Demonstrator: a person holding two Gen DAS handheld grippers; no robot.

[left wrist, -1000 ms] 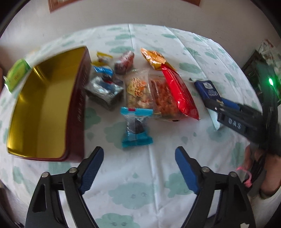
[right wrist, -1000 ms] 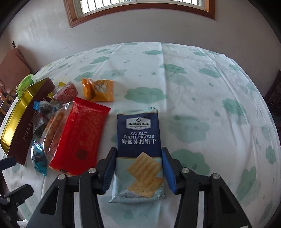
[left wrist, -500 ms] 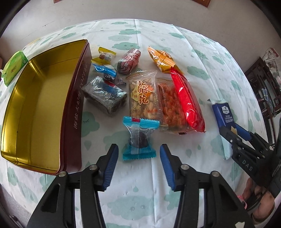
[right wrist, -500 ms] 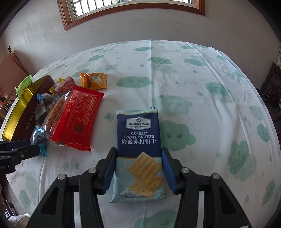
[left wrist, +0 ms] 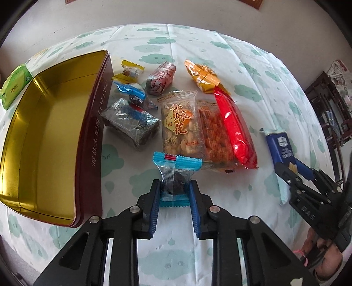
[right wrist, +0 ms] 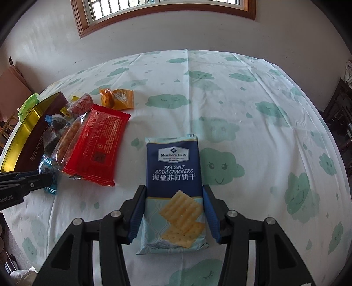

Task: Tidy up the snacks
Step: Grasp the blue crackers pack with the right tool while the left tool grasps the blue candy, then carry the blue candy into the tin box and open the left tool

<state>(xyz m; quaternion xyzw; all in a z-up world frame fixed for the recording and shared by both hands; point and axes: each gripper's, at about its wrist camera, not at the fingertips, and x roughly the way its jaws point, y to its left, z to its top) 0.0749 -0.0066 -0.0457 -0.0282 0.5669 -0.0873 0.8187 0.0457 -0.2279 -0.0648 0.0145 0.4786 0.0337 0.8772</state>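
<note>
Left gripper (left wrist: 173,193) jaws pinch the blue-wrapped candy (left wrist: 176,176); twist-snack packet (left wrist: 179,123) crowds behind it; right gripper (right wrist: 173,211) jaws clasp the cracker pack (right wrist: 173,187); tin (left wrist: 50,136) alongside.

- The left wrist view looks forward and down along the left gripper (left wrist: 173,191), close over the cloud-printed white tablecloth (left wrist: 154,44); a blue-ended clear candy wrapper (left wrist: 176,173) sits between its fingers.
- Left of that gripper lies the open gold-lined maroon tin box (left wrist: 92,136); far right, the right gripper (left wrist: 292,173) enters.
- The right wrist view looks forward along the right gripper (right wrist: 173,211), low and near, facing a wall with a wood-framed window (right wrist: 162,13); the navy soda cracker packet (right wrist: 175,173) fills its centre.
- Both views share the glossy red flat snack packet (right wrist: 96,147), the tin box (right wrist: 37,140) and the cracker packet (left wrist: 280,145).
- The left gripper (right wrist: 24,182) shows at the right view's left edge.
</note>
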